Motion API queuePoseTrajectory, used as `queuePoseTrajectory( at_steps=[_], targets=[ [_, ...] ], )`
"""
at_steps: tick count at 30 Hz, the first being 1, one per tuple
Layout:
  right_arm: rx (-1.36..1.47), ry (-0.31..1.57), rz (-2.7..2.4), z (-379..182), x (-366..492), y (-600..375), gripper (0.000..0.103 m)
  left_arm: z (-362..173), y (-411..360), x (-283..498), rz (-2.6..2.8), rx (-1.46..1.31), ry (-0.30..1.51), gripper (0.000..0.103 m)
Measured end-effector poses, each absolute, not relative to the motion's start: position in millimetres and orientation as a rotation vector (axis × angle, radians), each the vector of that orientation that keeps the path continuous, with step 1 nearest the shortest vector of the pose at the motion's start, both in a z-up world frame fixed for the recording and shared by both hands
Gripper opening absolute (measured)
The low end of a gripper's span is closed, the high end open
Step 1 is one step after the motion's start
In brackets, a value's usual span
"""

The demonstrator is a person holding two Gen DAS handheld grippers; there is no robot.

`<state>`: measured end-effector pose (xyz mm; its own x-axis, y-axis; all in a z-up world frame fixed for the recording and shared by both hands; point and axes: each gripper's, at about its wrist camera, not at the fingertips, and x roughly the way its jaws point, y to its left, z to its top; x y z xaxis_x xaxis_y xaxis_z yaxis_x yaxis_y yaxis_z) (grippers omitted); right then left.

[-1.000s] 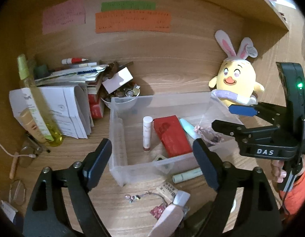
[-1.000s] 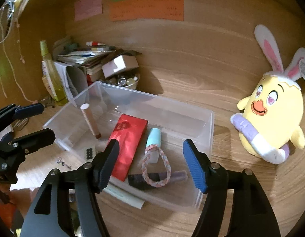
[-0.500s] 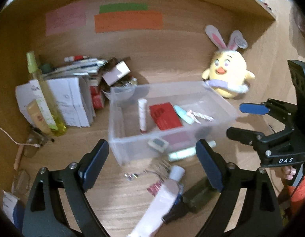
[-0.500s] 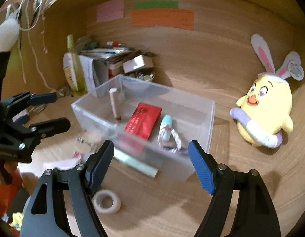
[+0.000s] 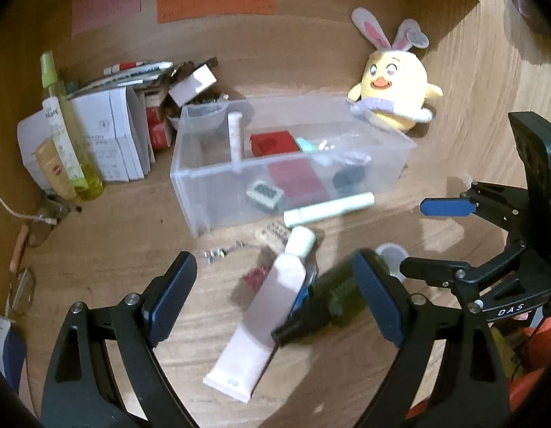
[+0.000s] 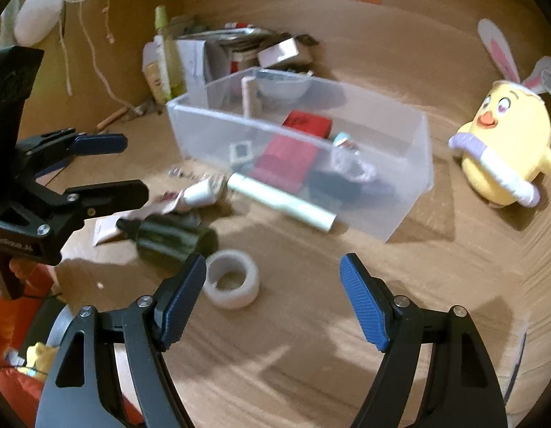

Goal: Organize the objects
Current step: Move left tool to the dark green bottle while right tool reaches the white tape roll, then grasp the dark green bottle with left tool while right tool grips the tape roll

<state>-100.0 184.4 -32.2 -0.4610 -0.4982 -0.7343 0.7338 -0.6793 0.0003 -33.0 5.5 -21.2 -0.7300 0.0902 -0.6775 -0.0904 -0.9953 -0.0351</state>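
Both hand-held grippers wide, empty: left over pink tube, right by tape roll.

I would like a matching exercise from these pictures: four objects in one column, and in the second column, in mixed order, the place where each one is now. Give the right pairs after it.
Objects
1. red box
2. roll of white tape
3. yellow chick plush
4. yellow-green spray bottle

Places
A. standing behind the clear bin's far right corner
B. inside the clear bin
C. upright beside the stack of papers
D. lying on the desk in front of the bin, near the dark green bottle

Pairs: 1-B, 2-D, 3-A, 4-C
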Motion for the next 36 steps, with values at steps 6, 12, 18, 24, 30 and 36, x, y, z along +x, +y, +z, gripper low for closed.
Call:
queuePoseTrajectory(
  at_steps=[6,12,18,24,30,36],
  targets=[
    [0.977,0.467,-2.124,-49.5,-92.6,175.1,0.075,-29.9,3.0,-23.7,2.819,-1.136,-0.027,0.09],
    [0.981,0.483,-2.073,-52.7,-93.9,164.3,0.052,-31.1,10.1,-22.7,2.772,-1.126,-0.011,0.09],
    [0.991,0.493,-2.056,-54.6,-96.5,161.5,0.036,-37.8,24.6,-31.1,2.716,-1.16,0.017,0.077],
    [0.983,0.467,-2.098,-49.5,-99.0,178.4,0.036,-39.9,39.8,-38.2,2.673,-1.149,0.066,0.069],
    [0.982,0.403,-2.145,-41.4,-104.5,199.6,0.036,-46.2,51.0,-49.7,2.603,-1.188,0.061,0.056],
    [0.971,0.361,-2.166,-34.8,-106.7,211.3,0.036,-53.9,56.7,-58.3,2.56,-1.242,0.046,0.047]
  ],
)
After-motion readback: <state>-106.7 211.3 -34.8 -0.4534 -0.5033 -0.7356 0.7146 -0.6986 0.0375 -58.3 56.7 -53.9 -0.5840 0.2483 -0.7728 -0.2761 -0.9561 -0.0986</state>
